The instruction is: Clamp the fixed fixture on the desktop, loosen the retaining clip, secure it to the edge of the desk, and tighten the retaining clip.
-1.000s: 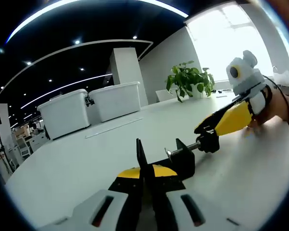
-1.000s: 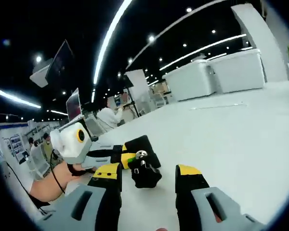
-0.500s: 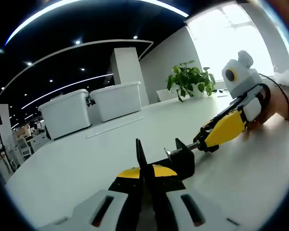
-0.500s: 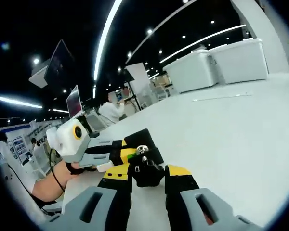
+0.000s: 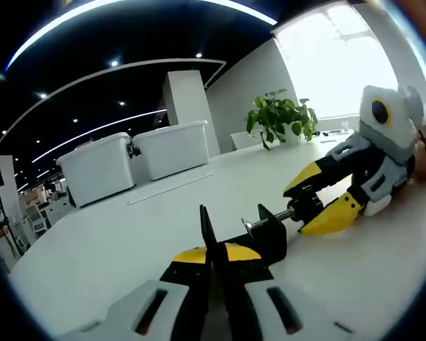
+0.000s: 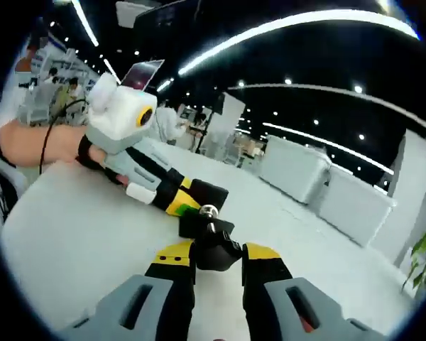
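A black C-clamp fixture (image 5: 266, 233) lies on the white table (image 5: 113, 241). My left gripper (image 5: 214, 253) is shut on the clamp's thin upright plate, close in front of the camera. The clamp's screw runs to the right and ends in a black knob (image 5: 309, 204). My right gripper (image 5: 303, 210) comes in from the right, rolled on its side, with a yellow-tipped jaw on each side of the knob. In the right gripper view, my right gripper (image 6: 216, 253) is shut on the knob (image 6: 214, 240). Beyond it are the clamp body (image 6: 197, 213) and the left gripper (image 6: 183, 202).
Two white lidded bins (image 5: 96, 167) (image 5: 172, 148) stand at the back of the table, with a thin strip (image 5: 167, 188) lying before them. A potted plant (image 5: 280, 117) is at the back right. A person's hand (image 6: 35, 142) holds the left gripper near the table edge (image 6: 7, 220).
The right gripper shut on the knob, then rolled about the screw's line while still holding it. The left gripper and the clamp body stayed where they were.
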`<state>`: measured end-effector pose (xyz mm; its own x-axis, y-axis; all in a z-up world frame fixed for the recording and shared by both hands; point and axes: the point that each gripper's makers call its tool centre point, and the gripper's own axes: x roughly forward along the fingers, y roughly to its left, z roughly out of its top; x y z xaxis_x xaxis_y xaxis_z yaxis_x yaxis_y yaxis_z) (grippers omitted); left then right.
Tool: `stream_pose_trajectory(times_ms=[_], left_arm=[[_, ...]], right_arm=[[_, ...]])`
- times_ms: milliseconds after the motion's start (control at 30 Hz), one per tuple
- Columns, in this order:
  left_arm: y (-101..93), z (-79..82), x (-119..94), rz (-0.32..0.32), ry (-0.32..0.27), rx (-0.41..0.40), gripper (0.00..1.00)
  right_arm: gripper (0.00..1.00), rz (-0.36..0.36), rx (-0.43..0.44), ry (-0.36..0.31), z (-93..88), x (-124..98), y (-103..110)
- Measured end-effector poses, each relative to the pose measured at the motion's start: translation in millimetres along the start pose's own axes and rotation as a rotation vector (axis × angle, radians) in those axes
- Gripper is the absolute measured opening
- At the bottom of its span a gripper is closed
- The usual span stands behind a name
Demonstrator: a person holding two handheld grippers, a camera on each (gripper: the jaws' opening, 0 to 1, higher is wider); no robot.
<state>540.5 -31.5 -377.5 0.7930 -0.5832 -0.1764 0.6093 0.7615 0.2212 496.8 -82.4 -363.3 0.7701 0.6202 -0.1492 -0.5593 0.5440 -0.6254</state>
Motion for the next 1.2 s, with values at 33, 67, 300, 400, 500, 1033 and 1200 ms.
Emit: stream_pose_trajectory(times_ms=[33, 67, 300, 400, 500, 1033, 1200], left_arm=[[0.3, -0.2, 0, 0.001, 0.001, 0.001, 0.06], [0.4, 0.0, 0, 0.001, 0.000, 0.001, 0.06], [0.4, 0.6, 0, 0.002, -0.001, 0.002, 0.06], [0.2, 0.7, 0, 0.002, -0.001, 0.002, 0.06], [0.1, 0.9, 0, 0.004, -0.001, 0.004, 0.06], [-1.6, 0.5, -1, 0.003, -0.001, 0.002, 0.06], [-2.0, 0.5, -2, 0.003, 0.000, 0.000, 0.06]], right_arm=[[0.24, -0.005, -0.007, -0.004, 1.8, 1, -1], [0.24, 0.000, 0.028, -0.007, 0.8, 1, -2], [0.25, 0.035, 0.274, -0.017, -7.1, 3, -6], [0.30, 0.037, 0.466, 0.020, -15.0, 1, -14], [0.33, 0.079, 0.778, -0.054, -3.3, -5, -25], [0.30, 0.209, 0.932, 0.056, -9.8, 3, -1], [0.26, 0.194, 0.938, 0.059, -11.7, 3, -1]])
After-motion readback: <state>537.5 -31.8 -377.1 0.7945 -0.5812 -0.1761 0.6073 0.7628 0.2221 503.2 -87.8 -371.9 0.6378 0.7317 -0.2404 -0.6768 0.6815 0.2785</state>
